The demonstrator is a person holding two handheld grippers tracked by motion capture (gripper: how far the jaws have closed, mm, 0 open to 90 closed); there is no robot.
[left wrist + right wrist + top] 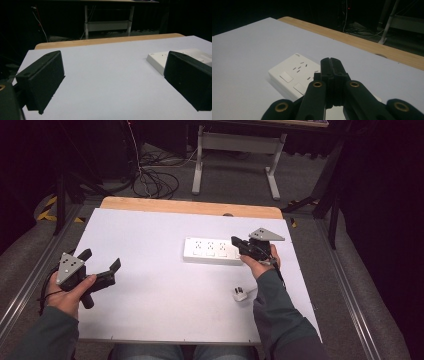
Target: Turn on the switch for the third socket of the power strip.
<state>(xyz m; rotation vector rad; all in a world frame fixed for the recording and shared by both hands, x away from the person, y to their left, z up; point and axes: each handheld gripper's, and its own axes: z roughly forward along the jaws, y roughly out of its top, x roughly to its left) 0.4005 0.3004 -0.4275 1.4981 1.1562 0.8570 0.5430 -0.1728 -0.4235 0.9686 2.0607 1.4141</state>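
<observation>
- My left gripper [102, 265] rests at the table's left side, jaws spread wide and empty, waiting in reserve.
- The power strip [212, 250] lies flat mid-table; its white plug [240, 294] sits loose nearby, unplugged.
- My right gripper [235, 241], jaws pressed together on nothing, hovers over the strip's right end, perhaps to steady it.
- White tabletop [165, 300], wooden far edge, dark room with cables behind.

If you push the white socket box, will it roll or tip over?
Probably neither. The power strip is long, flat and low, lying on the white table, so it would likely slide. Its smooth plastic may be slippery for the shut right gripper. It looks stiff, not floppy.
</observation>
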